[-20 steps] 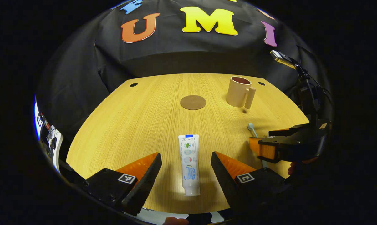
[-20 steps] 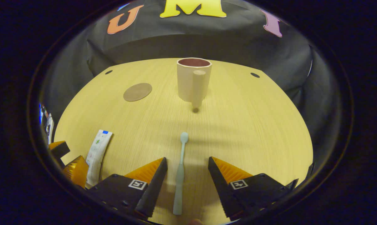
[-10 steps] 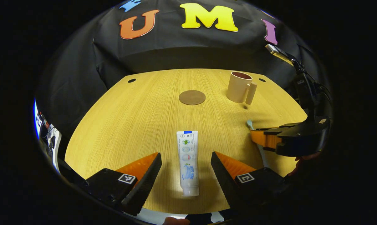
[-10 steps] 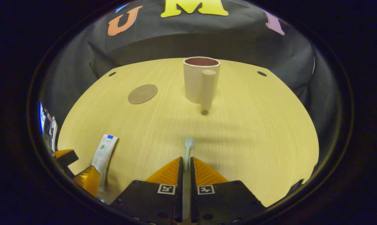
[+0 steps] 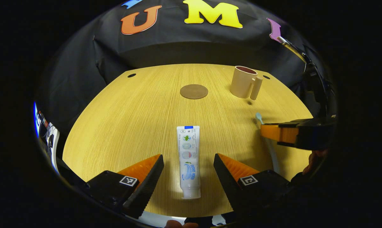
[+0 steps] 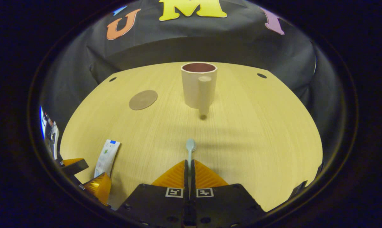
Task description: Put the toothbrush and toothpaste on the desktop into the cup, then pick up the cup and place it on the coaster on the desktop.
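Since a second ago the right gripper (image 6: 189, 164) has clamped the toothbrush (image 6: 190, 146) near the desktop's (image 5: 130, 120) front edge, aimed at the cup (image 6: 198, 85); the left gripper (image 5: 188, 163) gapes astride the toothpaste (image 5: 188, 158).

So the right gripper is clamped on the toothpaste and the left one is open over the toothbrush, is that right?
Swapped. In the right gripper view, the right gripper is shut on the toothbrush. In the left gripper view, the left gripper is open around the toothpaste on the desktop.
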`<action>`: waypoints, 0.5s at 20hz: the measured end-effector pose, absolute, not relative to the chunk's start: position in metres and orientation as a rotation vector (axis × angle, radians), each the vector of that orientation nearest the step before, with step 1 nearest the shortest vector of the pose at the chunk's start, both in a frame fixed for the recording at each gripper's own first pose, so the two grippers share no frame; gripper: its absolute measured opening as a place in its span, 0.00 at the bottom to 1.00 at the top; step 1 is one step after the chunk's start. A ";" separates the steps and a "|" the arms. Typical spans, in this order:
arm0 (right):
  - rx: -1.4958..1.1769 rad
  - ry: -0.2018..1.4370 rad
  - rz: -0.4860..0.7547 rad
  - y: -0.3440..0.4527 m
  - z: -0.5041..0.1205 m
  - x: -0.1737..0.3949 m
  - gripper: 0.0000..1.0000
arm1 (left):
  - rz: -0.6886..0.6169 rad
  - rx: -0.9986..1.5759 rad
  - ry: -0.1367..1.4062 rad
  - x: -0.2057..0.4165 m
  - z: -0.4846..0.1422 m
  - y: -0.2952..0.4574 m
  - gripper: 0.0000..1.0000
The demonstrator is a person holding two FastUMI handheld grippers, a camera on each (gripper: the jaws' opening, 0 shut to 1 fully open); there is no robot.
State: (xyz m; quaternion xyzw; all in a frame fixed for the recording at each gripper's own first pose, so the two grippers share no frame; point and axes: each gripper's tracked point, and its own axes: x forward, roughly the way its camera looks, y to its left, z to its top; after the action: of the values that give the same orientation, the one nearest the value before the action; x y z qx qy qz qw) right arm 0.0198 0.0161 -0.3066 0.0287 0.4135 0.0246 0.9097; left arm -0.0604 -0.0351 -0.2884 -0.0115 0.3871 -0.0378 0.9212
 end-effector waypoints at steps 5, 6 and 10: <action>0.054 0.824 0.062 0.013 -0.291 0.018 0.00 | -0.069 -0.029 0.814 -0.060 -0.299 -0.035 1.00; 0.053 0.819 0.063 0.013 -0.289 0.017 0.00 | -0.066 -0.029 0.822 -0.060 -0.302 -0.034 1.00; 0.042 0.798 0.066 0.009 -0.279 0.012 0.00 | -0.059 -0.033 0.837 -0.059 -0.310 -0.035 0.86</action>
State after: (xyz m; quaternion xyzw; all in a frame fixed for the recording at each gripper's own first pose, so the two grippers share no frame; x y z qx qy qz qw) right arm 0.0123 0.0095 -0.2785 0.0206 0.3886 0.0323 0.9206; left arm -0.0594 -0.0351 -0.3096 -0.0162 0.4062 -0.0285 0.9132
